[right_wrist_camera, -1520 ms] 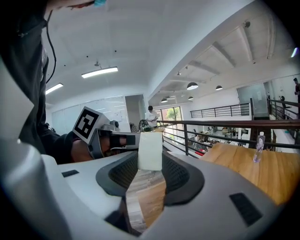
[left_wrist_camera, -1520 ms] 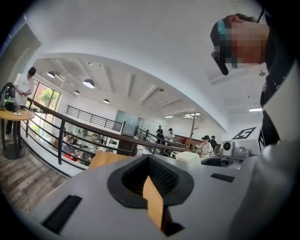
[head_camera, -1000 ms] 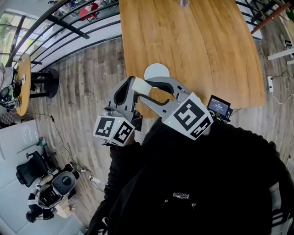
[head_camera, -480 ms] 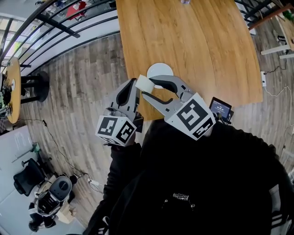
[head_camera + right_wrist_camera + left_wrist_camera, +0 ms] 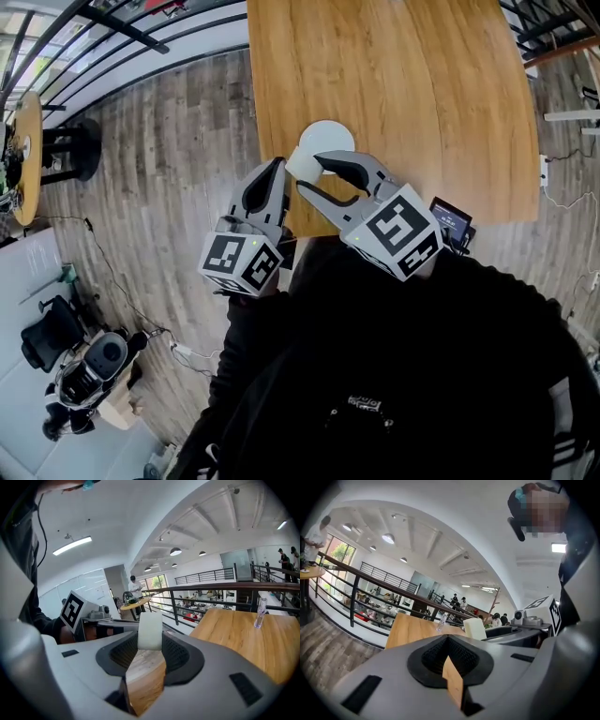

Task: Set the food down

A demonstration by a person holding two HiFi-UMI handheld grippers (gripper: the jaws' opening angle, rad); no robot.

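Observation:
The food is a pale, whitish block (image 5: 301, 165) held in the tips of my right gripper (image 5: 305, 170), just above the near edge of a white plate (image 5: 330, 137) on the wooden table (image 5: 422, 84). In the right gripper view the block (image 5: 150, 630) stands upright between the two pads, with my right gripper (image 5: 150, 633) shut on it. Just to the left, over the floor beside the table edge, is my left gripper (image 5: 275, 172), its jaws together and holding nothing. The left gripper view shows the block (image 5: 474, 628) past the closed left gripper (image 5: 449, 640).
A clear bottle (image 5: 259, 606) stands far back on the table. A small device with a lit screen (image 5: 450, 220) sits at the table's near right corner. A black railing (image 5: 141, 47) and a round side table (image 5: 23, 159) lie to the left over the wooden floor.
My right gripper has carried the block forward, from short of the plate to over its near edge. The left gripper stays alongside, still shut.

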